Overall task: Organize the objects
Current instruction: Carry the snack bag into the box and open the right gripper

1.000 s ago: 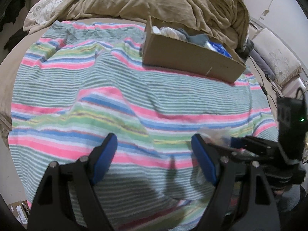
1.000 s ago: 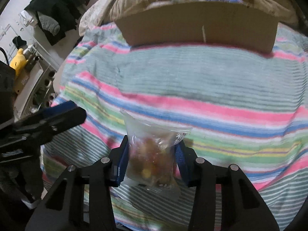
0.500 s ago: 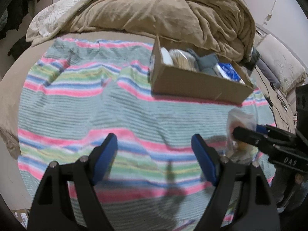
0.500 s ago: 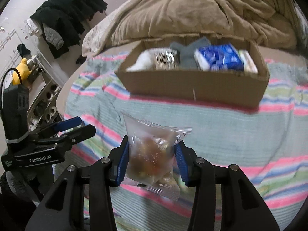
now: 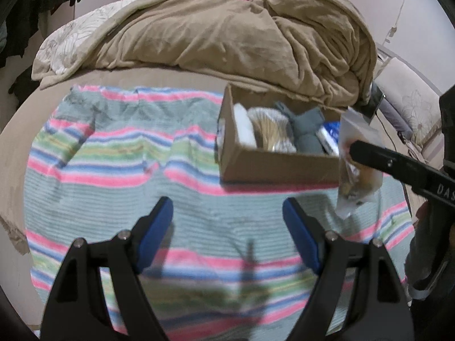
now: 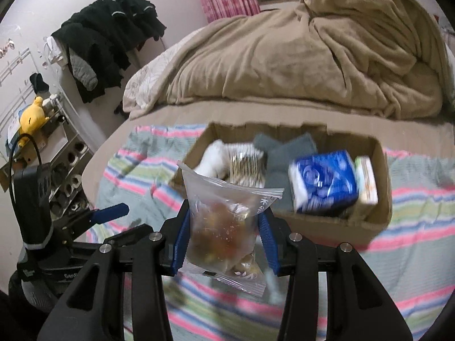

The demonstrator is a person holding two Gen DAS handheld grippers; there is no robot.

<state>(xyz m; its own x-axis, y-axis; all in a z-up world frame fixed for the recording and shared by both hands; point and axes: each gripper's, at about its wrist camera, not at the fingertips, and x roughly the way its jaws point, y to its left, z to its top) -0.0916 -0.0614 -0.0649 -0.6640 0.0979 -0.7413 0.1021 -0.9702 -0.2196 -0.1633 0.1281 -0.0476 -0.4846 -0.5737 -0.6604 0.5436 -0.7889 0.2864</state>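
Note:
My right gripper (image 6: pixel 224 238) is shut on a clear snack bag (image 6: pixel 224 221) of brownish sweets and holds it in the air just in front of an open cardboard box (image 6: pixel 321 224). The box holds a white item, a foil pack, a grey cloth, a blue packet (image 6: pixel 324 184) and a pale carton. In the left wrist view the snack bag (image 5: pixel 355 170) hangs at the right by the box (image 5: pixel 273 167). My left gripper (image 5: pixel 227 227) is open and empty above the striped blanket (image 5: pixel 113 170).
A rumpled tan duvet (image 5: pixel 227 34) lies behind the box. Dark clothes (image 6: pixel 108 37) hang on the wall at the left, over a shelf with a yellow plush toy (image 6: pixel 32 113). The bed edge runs along the left.
Both grippers have risen and moved toward the box. The snack bag has been carried from low over the blanket up to the box's front edge.

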